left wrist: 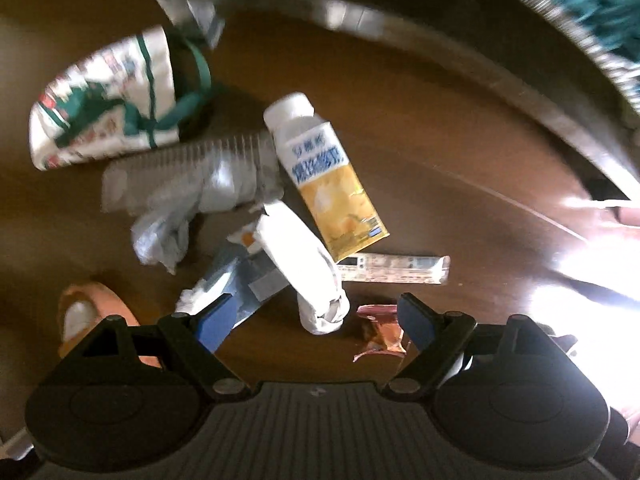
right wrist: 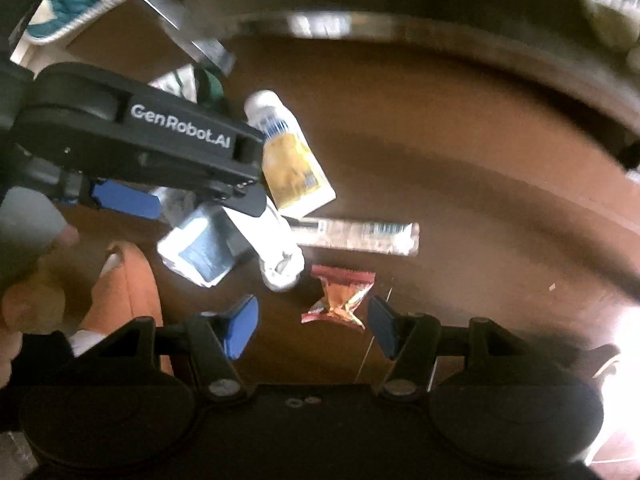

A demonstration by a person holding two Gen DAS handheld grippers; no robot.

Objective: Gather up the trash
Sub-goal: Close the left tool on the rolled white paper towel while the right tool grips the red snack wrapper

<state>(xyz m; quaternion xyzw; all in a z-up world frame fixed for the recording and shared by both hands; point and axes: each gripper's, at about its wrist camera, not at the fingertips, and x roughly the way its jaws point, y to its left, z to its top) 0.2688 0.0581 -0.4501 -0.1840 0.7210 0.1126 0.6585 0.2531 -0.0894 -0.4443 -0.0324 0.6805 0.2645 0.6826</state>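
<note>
A pile of trash lies on a dark brown table (left wrist: 460,128). It holds a yellow and white drink carton (left wrist: 328,172), a white rolled paper wrapper (left wrist: 308,268), a long snack-bar wrapper (left wrist: 396,268), a red-orange crumpled wrapper (left wrist: 380,332), a blue-grey packet (left wrist: 248,280), crumpled clear plastic (left wrist: 164,232) and a clear ribbed cup (left wrist: 188,168). My left gripper (left wrist: 316,320) is open just above the white wrapper. My right gripper (right wrist: 312,328) is open, close over the red-orange wrapper (right wrist: 340,296). The left gripper's body (right wrist: 160,148) shows in the right wrist view above the pile.
A white and green patterned bag (left wrist: 108,100) lies at the far left. An orange slipper (left wrist: 92,316) is below the table edge. The table's metal rim (left wrist: 440,44) curves across the back, with teal carpet (left wrist: 600,4) beyond. Bright glare (left wrist: 600,276) covers the right.
</note>
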